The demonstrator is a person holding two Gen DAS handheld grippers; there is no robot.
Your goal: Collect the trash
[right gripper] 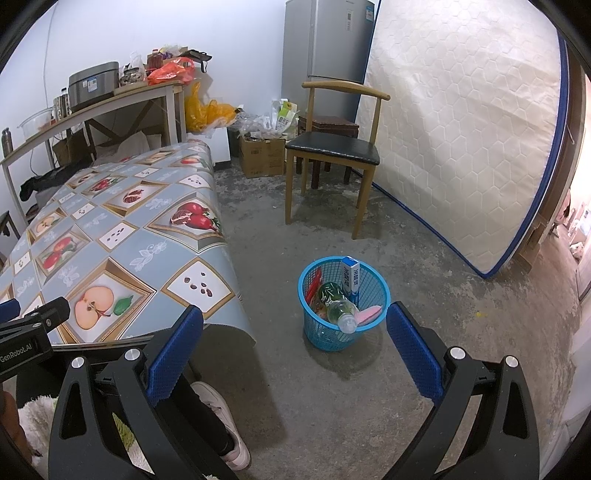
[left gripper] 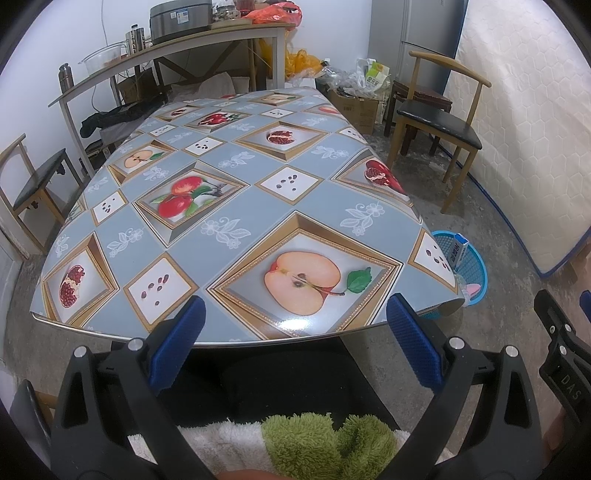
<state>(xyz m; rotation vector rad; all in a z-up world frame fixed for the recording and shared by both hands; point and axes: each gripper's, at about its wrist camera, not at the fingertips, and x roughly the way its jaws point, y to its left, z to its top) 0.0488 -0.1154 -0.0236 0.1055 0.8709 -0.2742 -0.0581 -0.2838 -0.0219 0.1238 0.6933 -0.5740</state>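
right wrist view: left gripper [right gripper: 7, 312] reads "genrobot.ai"; both grippers' fingers apart, right gripper [right gripper: 295, 328] near blue basket [right gripper: 325, 338].

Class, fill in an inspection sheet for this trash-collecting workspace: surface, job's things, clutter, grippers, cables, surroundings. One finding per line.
Surface: table under a fruit-print cloth; nothing seen lying on it.
Job's things: blue basket on the floor beside the table, holding a plastic bottle, a blue-and-white box and something pink.
Clutter: side shelf crowded with a cooker, bags and jars; cardboard box of wrappers by the wall.
Grippers: left gripper open, empty, at the table's near edge; right gripper open, empty, facing the basket.
Cables: nothing seen on the table.
Surroundings: wooden chair, mattress leaning upright, fridge, concrete floor.
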